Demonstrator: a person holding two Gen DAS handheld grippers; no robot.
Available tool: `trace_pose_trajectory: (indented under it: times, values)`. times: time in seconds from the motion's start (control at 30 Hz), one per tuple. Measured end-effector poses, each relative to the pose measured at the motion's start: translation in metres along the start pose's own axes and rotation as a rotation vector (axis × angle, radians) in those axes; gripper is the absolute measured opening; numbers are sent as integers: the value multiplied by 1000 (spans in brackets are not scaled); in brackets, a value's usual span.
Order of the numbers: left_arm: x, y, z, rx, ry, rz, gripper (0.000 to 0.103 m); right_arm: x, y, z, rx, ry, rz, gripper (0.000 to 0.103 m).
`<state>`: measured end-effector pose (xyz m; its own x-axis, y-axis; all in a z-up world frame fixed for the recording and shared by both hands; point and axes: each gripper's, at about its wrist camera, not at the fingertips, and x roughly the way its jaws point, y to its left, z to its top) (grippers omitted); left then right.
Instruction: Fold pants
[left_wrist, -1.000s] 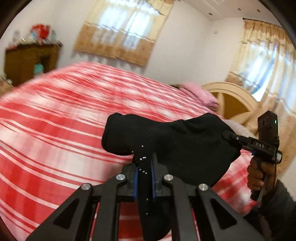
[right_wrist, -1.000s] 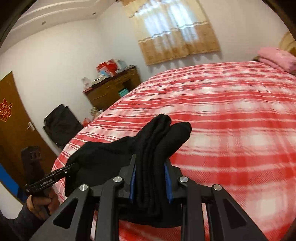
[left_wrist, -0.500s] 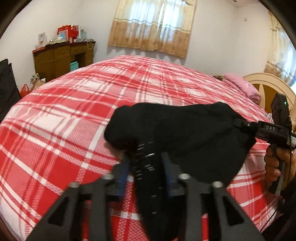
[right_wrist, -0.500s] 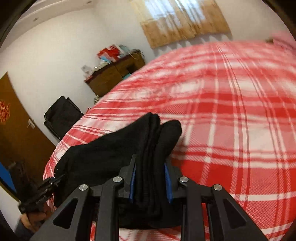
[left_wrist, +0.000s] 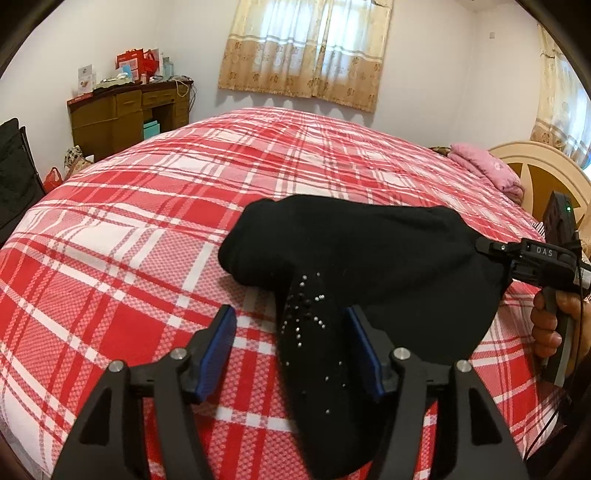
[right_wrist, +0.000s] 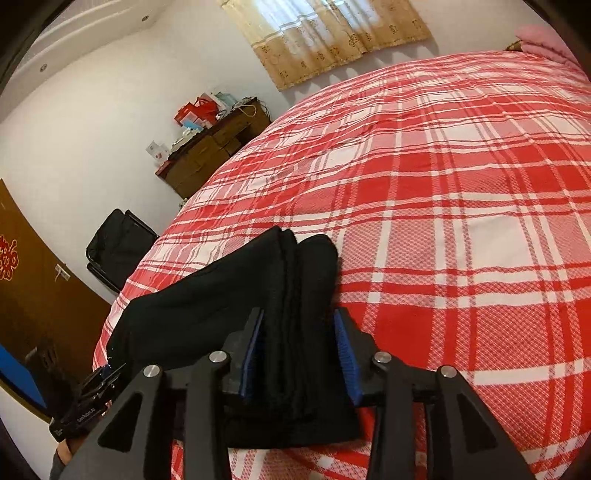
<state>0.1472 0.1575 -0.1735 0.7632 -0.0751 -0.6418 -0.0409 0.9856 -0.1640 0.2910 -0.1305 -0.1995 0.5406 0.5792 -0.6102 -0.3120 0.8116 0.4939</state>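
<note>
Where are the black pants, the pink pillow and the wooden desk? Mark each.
black pants (left_wrist: 369, 258), left wrist view, folded middle.
pink pillow (left_wrist: 484, 168), left wrist view, top surface.
wooden desk (left_wrist: 122, 118), left wrist view, drawer front.

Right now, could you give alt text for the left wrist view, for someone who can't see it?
Black pants, folded into a bundle, lie on a red plaid bed between the open fingers of the left gripper. At the right edge, a hand holds the right gripper against the pants' far end.
</note>
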Motion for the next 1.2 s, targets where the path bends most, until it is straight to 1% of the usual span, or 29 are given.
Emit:
trace_pose_trajectory:
  times: [0.1, 0.2, 0.27, 0.47, 0.6, 0.67, 0.7, 0.73, 0.77, 0.8, 0.9, 0.97, 1.03, 1.1, 1.2]
  values:
    - [-5, 0, -2, 3, 5, 25, 74, -6, -3, 0, 4, -13, -15, 46]
    - [-12, 3, -4, -4, 12, 62, 81, -17, -6, -1, 9, -34, -29, 46]
    - [-16, 7, -7, -21, 16, 76, 88, -26, -5, -2, 2, -49, -45, 46]
    - [-30, 12, -11, -50, 19, 107, 89, -55, -3, -7, -5, -78, -113, 46]
    - [-43, 6, -7, -38, -10, 104, 90, -81, 5, -15, -35, -96, -149, 47]
    - [-52, 2, -5, -31, -28, 102, 93, -95, 14, -20, -61, -111, -181, 48]
    - [-57, -2, -3, -25, -44, 100, 94, -101, 19, -23, -75, -117, -201, 54]
    - [-62, -4, -2, -21, -57, 97, 98, -110, 25, -26, -93, -128, -225, 64]
    - [-66, -7, 0, -16, -72, 96, 101, -120, 32, -30, -116, -145, -247, 68]
    - [-71, -10, 2, -10, -87, 98, 102, -132, 40, -35, -143, -164, -262, 71]
    - [-85, -19, 6, 12, -117, 83, 103, -165, 61, -50, -219, -207, -315, 72]
    - [-92, -26, 9, 20, -132, 71, 103, -184, 70, -59, -237, -231, -320, 72]
    - [-101, -34, 11, 33, -150, 50, 103, -201, 76, -66, -250, -256, -318, 76]
    - [-108, -41, 12, 49, -162, 42, 103, -219, 85, -74, -273, -290, -337, 78]
    - [-122, -51, 12, 73, -189, 35, 103, -234, 97, -78, -317, -318, -354, 78]
